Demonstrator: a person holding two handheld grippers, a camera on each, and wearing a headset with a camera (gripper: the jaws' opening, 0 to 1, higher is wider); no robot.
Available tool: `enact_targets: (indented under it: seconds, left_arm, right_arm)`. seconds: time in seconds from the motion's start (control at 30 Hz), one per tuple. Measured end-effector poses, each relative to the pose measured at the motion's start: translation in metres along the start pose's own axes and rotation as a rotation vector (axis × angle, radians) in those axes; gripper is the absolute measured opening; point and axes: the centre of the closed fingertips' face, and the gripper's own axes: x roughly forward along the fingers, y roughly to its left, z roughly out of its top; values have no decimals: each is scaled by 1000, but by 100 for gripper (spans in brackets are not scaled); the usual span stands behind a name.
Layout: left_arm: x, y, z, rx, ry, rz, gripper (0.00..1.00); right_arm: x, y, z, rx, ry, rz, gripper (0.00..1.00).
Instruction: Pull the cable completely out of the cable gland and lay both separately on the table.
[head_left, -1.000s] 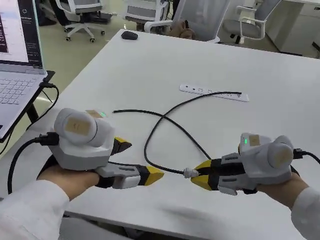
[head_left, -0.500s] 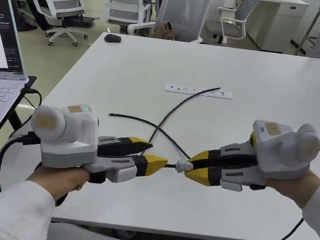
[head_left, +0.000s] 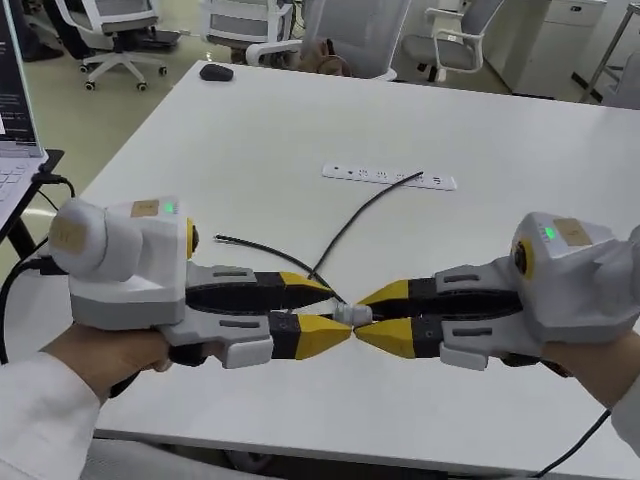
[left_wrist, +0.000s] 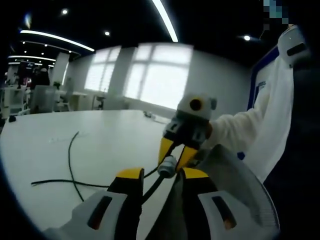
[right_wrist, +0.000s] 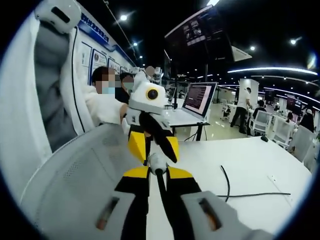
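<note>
Closer together than half a second ago, the left gripper (head_left: 340, 312) and right gripper (head_left: 359, 316) now meet tip to tip above the white table (head_left: 250, 130), on the near side of the power strip (head_left: 388, 178) and well apart from it. Between the yellow tips sits the small pale cable gland (right_wrist: 157, 162), held clear of the tabletop with the black cable (right_wrist: 255, 194) not yet drawn out of it. The right gripper's jaws are closed onto the gland's body. The left gripper's jaws stand a little apart on either side of the cable just behind the gland; whether they pinch it cannot be told. From the gland the cable runs off across the table toward the power strip, one end lying at the strip. Thin and limp, the cable looks light and likely to bend rather than push. Its smooth jacket may slide through hard jaws, so the best hold is probably tight and close behind the gland, pulling straight along its axis. The gland appears rigid, light and rounded, liable to twist or pop free unless gripped squarely across its body; its inner seal may well drag on the cable.
</note>
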Motion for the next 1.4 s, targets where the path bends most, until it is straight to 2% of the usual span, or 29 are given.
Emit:
enact_targets:
  seconds: [0.1, 0.2, 0.23, 0.27, 0.33, 0.4, 0.5, 0.57, 0.63, 0.77, 0.83, 0.9, 0.97, 1.0, 1.03, 1.07, 1.13, 1.17, 1.23, 1.27, 1.4]
  left_arm:
    - [1, -7, 6, -4, -26, -42, 25]
    - [0, -18, 11, 39, -52, -73, 19]
    - [0, -20, 11, 32, -52, -85, 18]
    - [-2, -21, 13, 21, -61, -93, 18]
    - [-3, -23, 17, 34, -84, -100, 18]
    - [-5, -23, 25, 13, -117, -107, 18]
    - [-5, -22, 29, -3, -145, -107, 18]
    - [-5, -24, 28, -38, -142, -112, 18]
    - [-6, -26, 31, -32, -150, -118, 18]
    - [-5, -25, 31, -49, -128, -118, 17]
    - [-8, -26, 31, -32, -125, -119, 16]
    - [-9, -27, 32, 11, -128, -108, 16]
    - [-8, -27, 34, 130, -135, -92, 16]
    - [-8, -28, 36, 159, -144, -88, 16]
    - [-9, -28, 39, 199, -164, -76, 16]
    - [-10, -29, 39, 219, -168, -76, 16]
    - [-10, -31, 38, 239, -167, -83, 16]
    - [-10, -32, 39, 275, -170, -76, 16]
    - [-8, -35, 39, 299, -171, -82, 16]
    - [-8, -35, 39, 303, -171, -81, 16]
    - [-7, -35, 37, 333, -160, -81, 17]
  right_arm:
    - [-2, 2, 5, 4, -25, 5, 10]
    - [-3, 6, 14, -18, -55, 8, 10]
    - [-3, 7, 15, -24, -56, 10, 10]
    - [-3, 8, 16, -28, -59, 13, 10]
    - [-4, 8, 22, -15, -97, 19, 10]
    - [-5, 7, 27, -4, -123, 17, 10]
    - [-5, 7, 31, -8, -136, 13, 11]
    - [-5, 10, 32, -16, -136, 19, 11]
    - [-6, 11, 34, -18, -150, 18, 11]
    - [-4, 11, 34, -11, -146, 13, 11]
    - [-3, 11, 36, 0, -153, 12, 12]
    - [-3, 11, 36, 90, -160, 38, 12]
    - [-6, 5, 32, 184, -152, 37, 17]
    - [-8, 3, 29, 250, -147, 43, 20]
    - [-10, 3, 27, 286, -147, 52, 21]
    - [-12, 3, 28, 304, -156, 58, 21]
    - [-18, 3, 35, 316, -210, 62, 18]
    - [-20, 5, 39, 349, -229, 74, 18]
    - [-19, 9, 41, 389, -230, 101, 21]
    - [-19, 8, 41, 377, -230, 99, 21]
    - [-17, 7, 47, 399, -259, 98, 12]
